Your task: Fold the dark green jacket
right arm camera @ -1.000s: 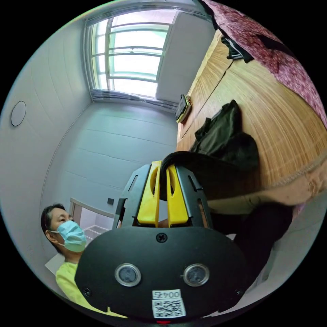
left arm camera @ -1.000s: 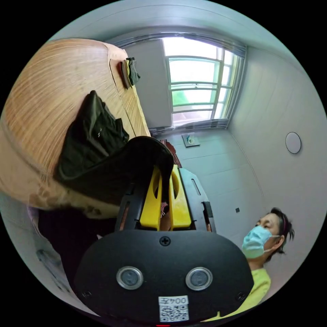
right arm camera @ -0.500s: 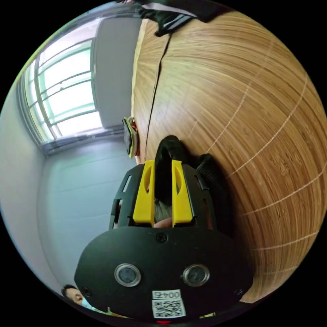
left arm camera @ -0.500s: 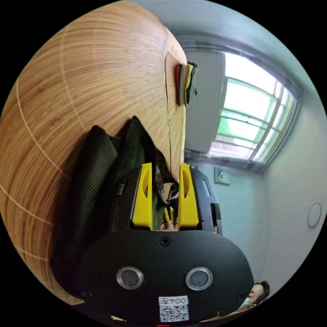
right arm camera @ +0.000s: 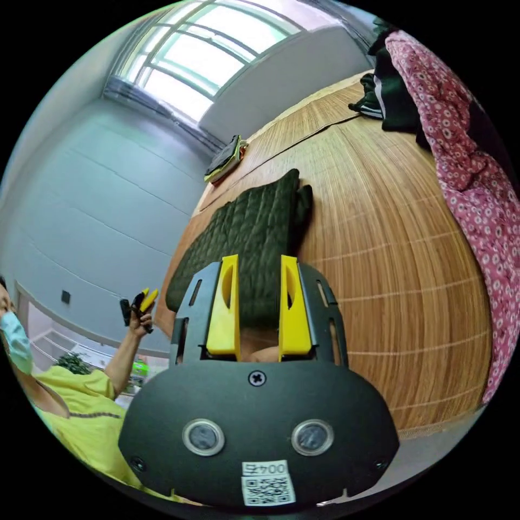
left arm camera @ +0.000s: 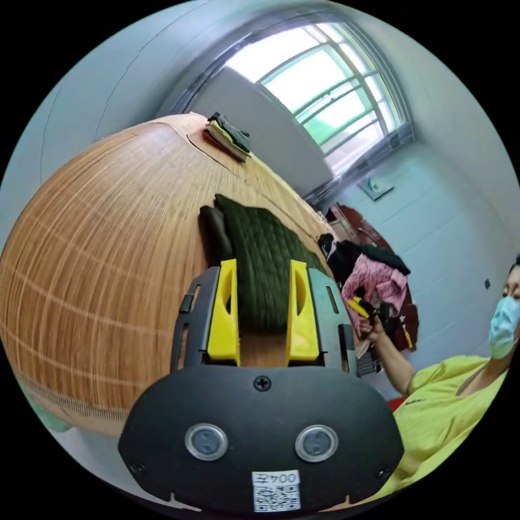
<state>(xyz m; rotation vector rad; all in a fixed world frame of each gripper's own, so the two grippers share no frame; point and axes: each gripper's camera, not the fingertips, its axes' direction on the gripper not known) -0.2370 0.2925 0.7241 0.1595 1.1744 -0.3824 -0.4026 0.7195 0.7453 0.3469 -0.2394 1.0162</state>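
Jacket (left arm camera: 260,265) is lying folded on the mat (left arm camera: 108,260), mid-frame in both views, long axis running away up-frame from each tool. Left gripper (left arm camera: 262,303) and right gripper (right arm camera: 259,300) are both hanging spread, pinching nothing, about equally near.

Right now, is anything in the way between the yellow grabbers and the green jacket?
Nothing visible is. The dark green jacket lies folded on the bamboo mat, right past the open left gripper and the open right gripper. The folded clothes pile and flowered cloth sit off to the sides.
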